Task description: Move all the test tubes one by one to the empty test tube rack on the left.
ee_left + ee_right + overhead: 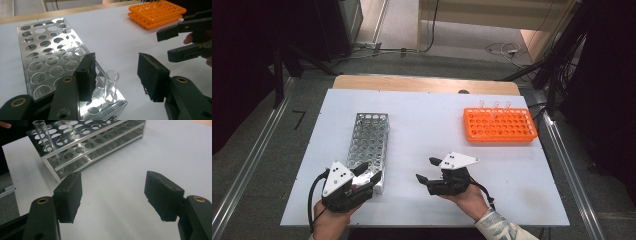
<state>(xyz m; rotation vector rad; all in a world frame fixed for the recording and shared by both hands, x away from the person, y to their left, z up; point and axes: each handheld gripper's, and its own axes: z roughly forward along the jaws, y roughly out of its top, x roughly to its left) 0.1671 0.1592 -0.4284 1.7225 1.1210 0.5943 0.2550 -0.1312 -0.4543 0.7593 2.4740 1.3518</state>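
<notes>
Metal rack (368,137): a silver perforated rack, left of centre in the high view, running from mid-frame down toward the lower left; most of its round holes hold nothing.
Glass tube (111,86): one clear, empty tube stands upright in a hole at the rack's near corner; low and centre in the left gripper view, upper left in the right gripper view (47,138).
Left gripper (116,75): lower left of the high view (362,172), at the near end of the metal rack. Its jaws stand partly apart on either side of the tube; the left pad is just beside the glass, the right pad is well clear of it, and neither presses on it. The tube rests in its hole, not held.
Right gripper (113,192): lower centre of the high view (426,170), over bare table to the right of the metal rack. Its jaws are wide apart with nothing between them, pointing toward the rack's near end.
Orange rack (499,125): upper right of the high view, well apart from both grippers; a few clear tubes (495,106) stand along its far edge, the rest of its holes look vacant.
Table (437,130): a white board under both racks.
</notes>
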